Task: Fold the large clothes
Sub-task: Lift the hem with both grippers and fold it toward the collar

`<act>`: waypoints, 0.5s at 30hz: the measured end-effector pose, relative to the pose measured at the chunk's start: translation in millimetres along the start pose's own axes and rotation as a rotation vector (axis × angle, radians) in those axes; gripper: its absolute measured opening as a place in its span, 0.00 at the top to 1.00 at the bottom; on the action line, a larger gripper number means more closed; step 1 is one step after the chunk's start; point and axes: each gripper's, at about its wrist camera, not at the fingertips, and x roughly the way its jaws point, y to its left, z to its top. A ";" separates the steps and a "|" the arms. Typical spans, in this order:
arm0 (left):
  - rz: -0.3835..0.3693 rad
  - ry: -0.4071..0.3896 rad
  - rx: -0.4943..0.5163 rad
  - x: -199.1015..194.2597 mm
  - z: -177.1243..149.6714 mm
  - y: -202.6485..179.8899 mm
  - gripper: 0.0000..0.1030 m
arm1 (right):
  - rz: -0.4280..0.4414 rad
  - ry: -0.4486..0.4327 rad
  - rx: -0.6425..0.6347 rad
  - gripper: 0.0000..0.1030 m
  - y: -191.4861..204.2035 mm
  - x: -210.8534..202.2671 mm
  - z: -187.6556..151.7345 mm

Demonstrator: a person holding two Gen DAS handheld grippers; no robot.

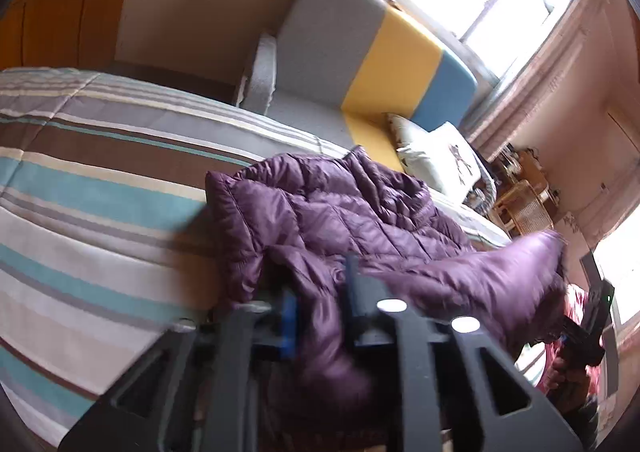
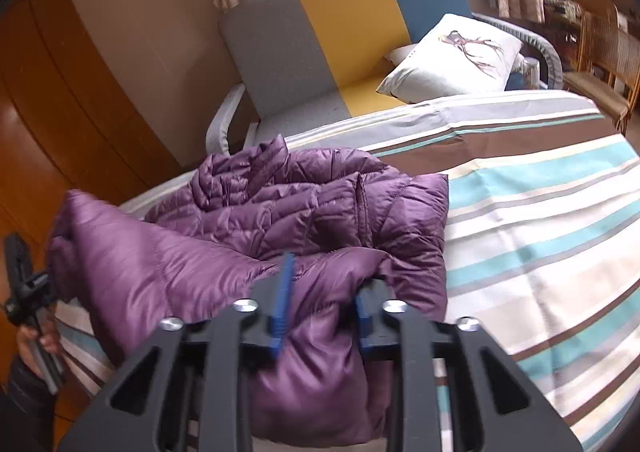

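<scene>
A purple quilted down jacket (image 1: 340, 211) lies bunched on the striped bed cover (image 1: 80, 187); it also shows in the right wrist view (image 2: 304, 203). My left gripper (image 1: 318, 312) is shut on a fold of the jacket's near edge, cloth pinched between its blue pads. My right gripper (image 2: 324, 312) is shut on another part of the near edge, fabric bulging between its blue pads. The stretch of jacket between the two grippers is lifted off the bed. Each gripper shows in the other's view, the right one (image 1: 588, 328) and the left one (image 2: 28, 284).
The striped bed cover (image 2: 540, 236) spreads to the right. A grey, yellow and blue sofa (image 2: 340, 31) with a white cushion (image 2: 452, 55) stands behind the bed. A wooden wardrobe (image 2: 48, 91) is at left, wicker chairs (image 2: 604, 51) at far right.
</scene>
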 end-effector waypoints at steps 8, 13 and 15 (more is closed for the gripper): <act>-0.043 -0.108 -0.162 -20.6 10.0 43.6 0.15 | 0.049 -0.104 0.105 0.17 -13.6 -16.7 4.8; -0.054 0.030 -0.181 -6.2 -45.6 73.9 0.16 | 0.066 -0.040 0.132 0.15 -30.4 -21.4 -36.8; -0.086 0.094 -0.188 2.5 -68.2 77.5 0.25 | 0.057 0.023 0.142 0.15 -36.3 -11.6 -59.4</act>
